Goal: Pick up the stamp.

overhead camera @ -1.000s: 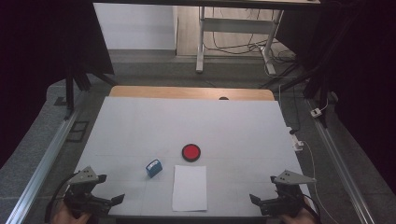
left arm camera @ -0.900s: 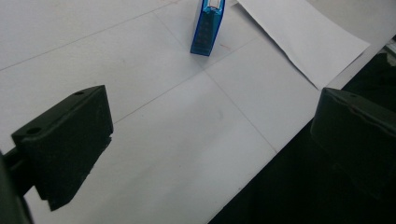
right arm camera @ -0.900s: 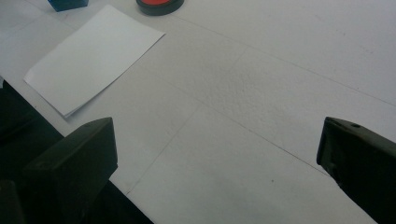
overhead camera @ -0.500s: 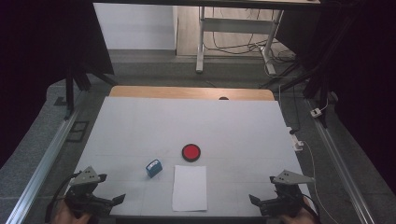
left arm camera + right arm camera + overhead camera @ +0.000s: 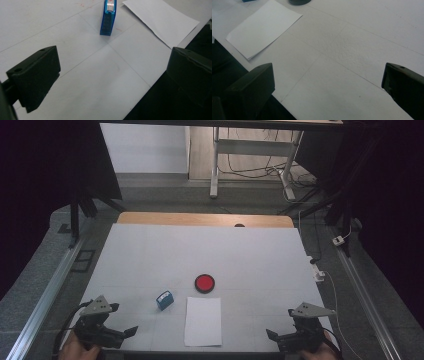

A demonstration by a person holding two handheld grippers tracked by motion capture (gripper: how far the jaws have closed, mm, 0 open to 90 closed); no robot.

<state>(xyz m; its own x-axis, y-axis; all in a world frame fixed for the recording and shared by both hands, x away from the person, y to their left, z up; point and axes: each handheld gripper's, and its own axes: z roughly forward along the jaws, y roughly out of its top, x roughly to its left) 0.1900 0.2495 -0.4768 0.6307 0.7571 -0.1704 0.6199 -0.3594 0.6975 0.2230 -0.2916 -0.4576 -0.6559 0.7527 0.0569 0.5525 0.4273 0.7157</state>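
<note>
The blue stamp (image 5: 164,299) stands on the counter (image 5: 150,255) just left of the paper sheet (image 5: 203,321); nothing has shifted, both the left gripper (image 5: 131,331) and right gripper (image 5: 270,335) stay wide, work unbegun.

No text can be read; faint red marks on the blue box (image 5: 108,17) stay illegible.

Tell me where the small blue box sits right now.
In the high view the blue box stands on the white table, left of the paper sheet and of the red disc, nearest the left gripper.
</note>
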